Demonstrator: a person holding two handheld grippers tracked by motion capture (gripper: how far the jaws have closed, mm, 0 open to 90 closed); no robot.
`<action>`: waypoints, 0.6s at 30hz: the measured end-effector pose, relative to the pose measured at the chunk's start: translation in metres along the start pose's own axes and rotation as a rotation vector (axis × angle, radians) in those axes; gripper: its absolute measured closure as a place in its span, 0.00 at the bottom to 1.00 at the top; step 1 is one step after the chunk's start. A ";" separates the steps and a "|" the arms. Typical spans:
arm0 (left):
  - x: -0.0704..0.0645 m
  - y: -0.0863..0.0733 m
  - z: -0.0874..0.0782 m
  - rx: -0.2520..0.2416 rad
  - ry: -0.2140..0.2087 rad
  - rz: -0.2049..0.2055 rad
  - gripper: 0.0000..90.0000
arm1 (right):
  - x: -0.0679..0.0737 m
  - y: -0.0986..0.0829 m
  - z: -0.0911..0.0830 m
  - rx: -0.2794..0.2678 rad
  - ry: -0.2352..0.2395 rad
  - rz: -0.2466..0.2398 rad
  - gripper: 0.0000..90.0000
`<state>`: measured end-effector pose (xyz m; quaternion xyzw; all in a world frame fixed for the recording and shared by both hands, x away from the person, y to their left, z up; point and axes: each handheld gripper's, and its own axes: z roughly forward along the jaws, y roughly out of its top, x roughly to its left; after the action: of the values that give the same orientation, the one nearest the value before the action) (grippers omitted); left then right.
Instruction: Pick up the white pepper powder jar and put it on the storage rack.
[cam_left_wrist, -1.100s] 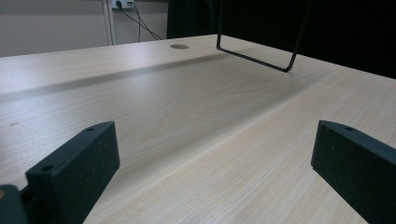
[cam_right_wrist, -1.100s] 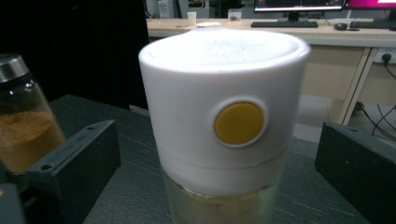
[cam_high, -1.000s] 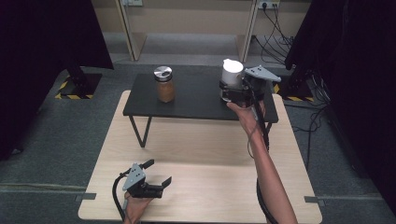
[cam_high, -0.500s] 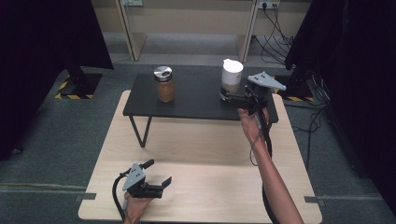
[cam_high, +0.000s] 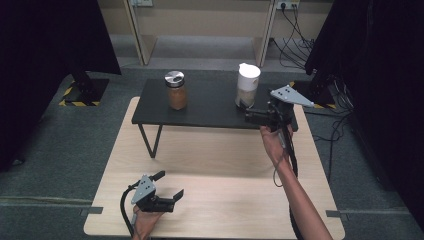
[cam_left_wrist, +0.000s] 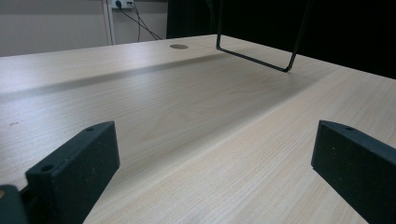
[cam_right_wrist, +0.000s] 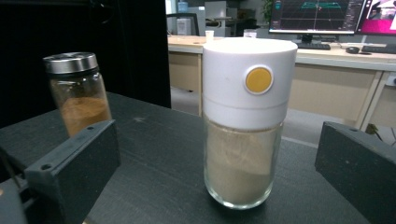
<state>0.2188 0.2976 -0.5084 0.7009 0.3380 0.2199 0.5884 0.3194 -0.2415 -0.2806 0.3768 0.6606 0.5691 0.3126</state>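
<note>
A glass jar with a white cap and a yellow button (cam_right_wrist: 245, 121) stands upright on the black raised shelf (cam_high: 210, 107), holding pale powder. In the high view this jar (cam_high: 247, 85) is near the shelf's right end. My right gripper (cam_high: 245, 110) is open just in front of it, its jaws wide and touching nothing; the right gripper's (cam_right_wrist: 210, 158) own view looks straight at the jar. A brown spice jar with a metal lid (cam_high: 176, 91) stands further left on the shelf, also upright (cam_right_wrist: 79, 91). My left gripper (cam_high: 169, 184) rests open and empty low over the wooden table (cam_high: 215, 165).
The shelf's wire leg (cam_left_wrist: 252, 51) and a round cable hole (cam_left_wrist: 179, 46) lie ahead of the left gripper (cam_left_wrist: 210, 158). Cables (cam_high: 330, 130) trail on the floor at the right. Dark curtains flank both sides. Desks with monitors (cam_right_wrist: 317, 14) stand beyond the shelf.
My right gripper has drawn back a little from the white-capped jar, to the right and toward the person. Both jars and the left gripper have stayed put.
</note>
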 end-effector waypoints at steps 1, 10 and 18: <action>0.000 0.000 0.000 0.001 0.000 0.001 0.00 | -0.001 -0.001 -0.002 0.000 0.003 0.002 0.00; 0.000 0.000 0.000 -0.001 -0.001 -0.001 0.00 | -0.003 -0.024 -0.021 -0.004 0.052 0.018 0.00; 0.000 0.000 0.000 0.000 -0.002 -0.003 0.00 | -0.001 -0.052 -0.038 0.011 0.107 0.009 0.00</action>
<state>0.2192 0.2978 -0.5085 0.7005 0.3386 0.2185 0.5890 0.2803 -0.2657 -0.3260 0.3507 0.6778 0.5861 0.2723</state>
